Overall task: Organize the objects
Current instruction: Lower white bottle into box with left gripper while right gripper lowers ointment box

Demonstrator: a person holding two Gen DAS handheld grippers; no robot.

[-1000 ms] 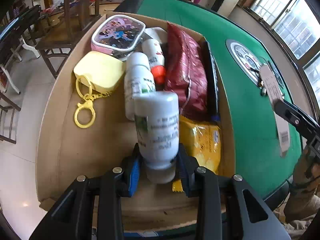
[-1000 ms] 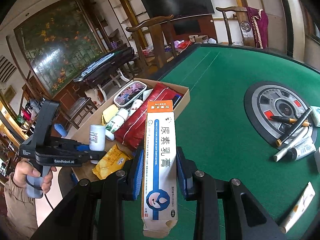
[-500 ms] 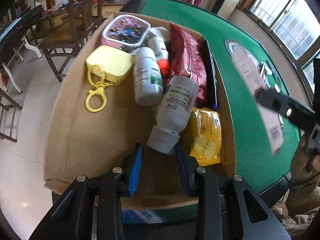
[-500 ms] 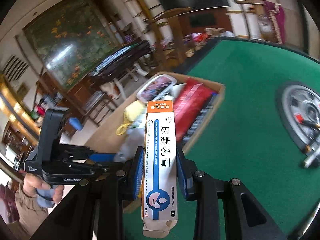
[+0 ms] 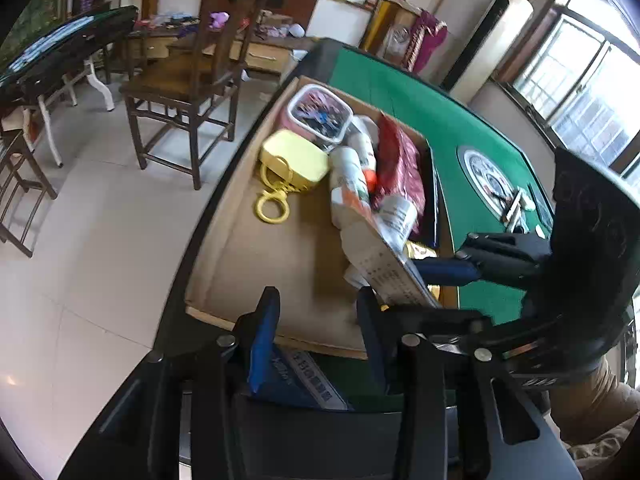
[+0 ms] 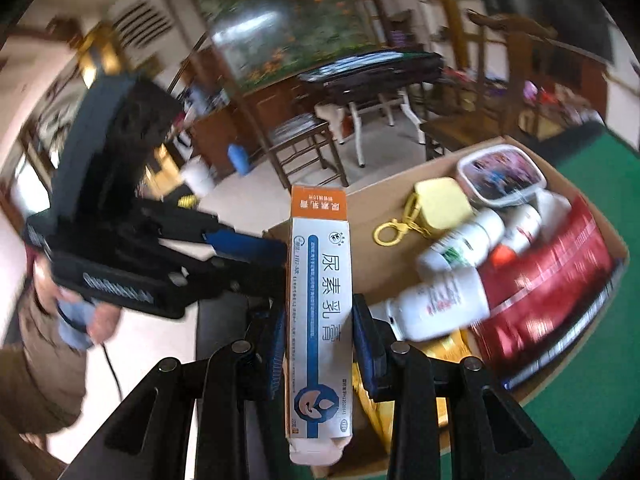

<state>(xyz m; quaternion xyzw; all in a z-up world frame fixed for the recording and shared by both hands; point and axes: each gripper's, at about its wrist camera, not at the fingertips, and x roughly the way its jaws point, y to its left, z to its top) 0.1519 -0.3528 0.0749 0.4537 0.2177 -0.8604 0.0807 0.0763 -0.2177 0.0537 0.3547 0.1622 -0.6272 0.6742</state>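
Over the cardboard box (image 6: pixel 376 208), right tool (image 6: pixel 318 344) clamped on the ointment carton (image 6: pixel 320 312), not yet set down. Left tool (image 5: pixel 316 336) just opened, empty, its white bottle (image 6: pixel 444 308) lying inside. Pens (image 5: pixel 516 208) left on the far green worktop (image 5: pixel 404 92).

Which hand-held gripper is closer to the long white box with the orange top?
Right. The right hand-held gripper is clamped on the long white box; the left hand-held gripper is open beside it, empty.

Green felt table (image 5: pixel 404 92) bears open cardboard box (image 5: pixel 280 268); pens (image 5: pixel 516 208) on round centre panel (image 5: pixel 486 176).
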